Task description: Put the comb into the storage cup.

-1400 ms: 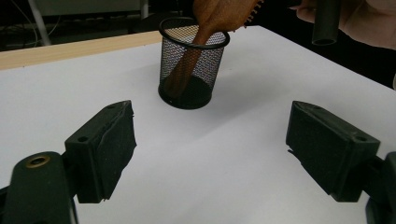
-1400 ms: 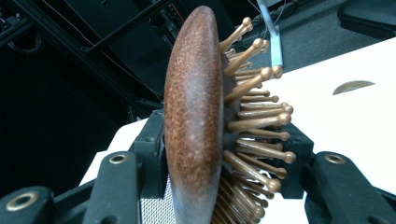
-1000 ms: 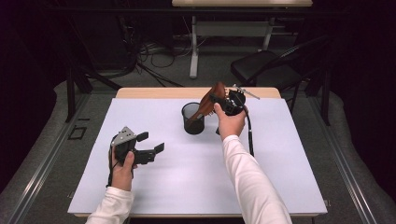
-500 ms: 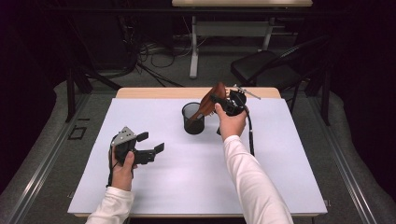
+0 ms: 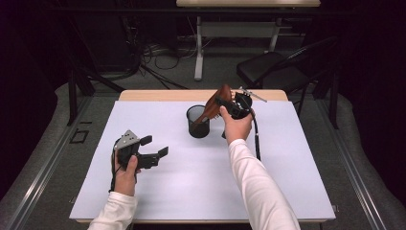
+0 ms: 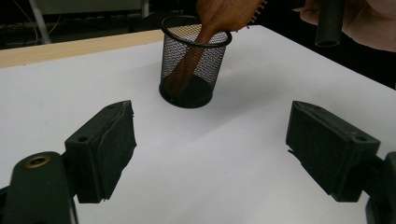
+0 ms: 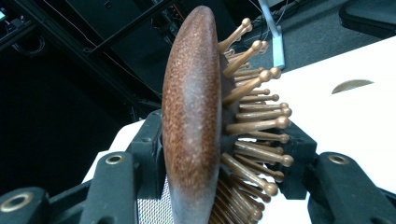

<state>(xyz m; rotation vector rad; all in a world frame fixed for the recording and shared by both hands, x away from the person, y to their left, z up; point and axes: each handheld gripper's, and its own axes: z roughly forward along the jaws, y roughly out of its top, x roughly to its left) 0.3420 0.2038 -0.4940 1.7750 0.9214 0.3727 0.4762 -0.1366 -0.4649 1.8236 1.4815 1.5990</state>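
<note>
Holding the brush (image 5: 214,106) by its head, your right tool (image 5: 229,106) has its jaws clamped on it, one on the smooth wooden back and one among the bristles, as the right gripper view shows (image 7: 201,116). You have the brush tilted, head up and to the right, with its handle reaching down inside the mesh cup (image 5: 197,121); in the left gripper view the handle (image 6: 187,70) slants through the cup (image 6: 194,65) toward its bottom, though whether it touches the bottom you cannot tell. That cup stands upright on the white desk (image 5: 191,187), near the far edge and about midway between left and right. Your right hand (image 5: 238,127) sits just right of the cup, with the cable trailing down toward you across the desk. Your left tool (image 5: 154,153) hovers low over the near left part of the desk, well apart from the cup, pointing right toward it. Its jaws stand wide with nothing between them, and in the left gripper view the two black pads (image 6: 105,149) frame bare white desk with the cup beyond. A black chair (image 5: 273,72) stands on the floor past the far right of the desk.
</note>
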